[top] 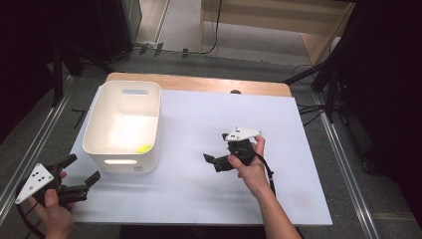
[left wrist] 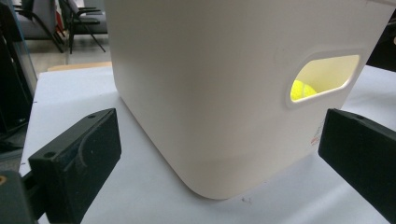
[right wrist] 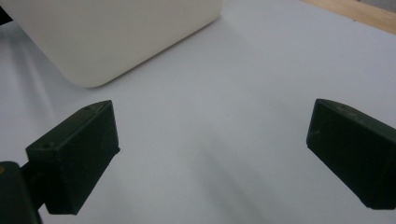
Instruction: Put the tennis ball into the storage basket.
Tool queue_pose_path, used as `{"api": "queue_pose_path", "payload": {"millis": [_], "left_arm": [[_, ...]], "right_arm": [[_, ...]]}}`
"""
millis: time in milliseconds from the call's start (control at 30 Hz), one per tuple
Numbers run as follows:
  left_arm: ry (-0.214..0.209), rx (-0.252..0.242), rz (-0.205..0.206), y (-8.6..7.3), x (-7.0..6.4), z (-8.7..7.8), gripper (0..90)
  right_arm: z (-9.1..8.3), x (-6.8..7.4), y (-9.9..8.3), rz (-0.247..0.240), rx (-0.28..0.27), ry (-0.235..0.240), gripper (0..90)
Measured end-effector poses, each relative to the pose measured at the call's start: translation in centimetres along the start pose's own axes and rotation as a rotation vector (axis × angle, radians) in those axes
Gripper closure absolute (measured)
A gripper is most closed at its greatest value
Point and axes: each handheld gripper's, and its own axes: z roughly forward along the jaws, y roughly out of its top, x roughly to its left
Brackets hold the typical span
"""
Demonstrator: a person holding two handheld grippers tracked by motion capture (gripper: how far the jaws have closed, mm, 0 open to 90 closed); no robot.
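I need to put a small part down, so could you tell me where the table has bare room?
The white sheet is bare right of the white bin, from the far wooden edge down to the near edge, apart from the right gripper mid-table. The tight spot is the near-left corner, where the left gripper sits close to the bin. A yellow ball lies inside the bin.

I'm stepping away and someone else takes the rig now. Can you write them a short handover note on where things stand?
Left hand-held gripper: open, holding nothing, at the near left corner of the white bin, jaws pointed at it and not touching it.
Right hand-held gripper: open, holding nothing, over the bare white table sheet to the right of the bin.
Yellow ball: lies inside the bin, by its near wall; it shows through the handle slot in the left gripper view.
Done: ball is in the bin.
Left: probably nothing but pulling both grippers back.
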Motion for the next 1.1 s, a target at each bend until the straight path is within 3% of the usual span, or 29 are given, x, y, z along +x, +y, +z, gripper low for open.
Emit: {"api": "queue_pose_path", "payload": {"millis": [433,1100], "left_arm": [[0.003,0.003,0.002,0.0,0.0,0.0,0.0],[0.006,0.006,0.003,0.0,0.0,0.0,0.0]], "right_arm": [[-2.5,-1.8,-4.1,0.049,-0.04,-0.053,1.4],[-6.5,-3.6,-7.9,0.1,-0.086,-0.122,1.4]]}}
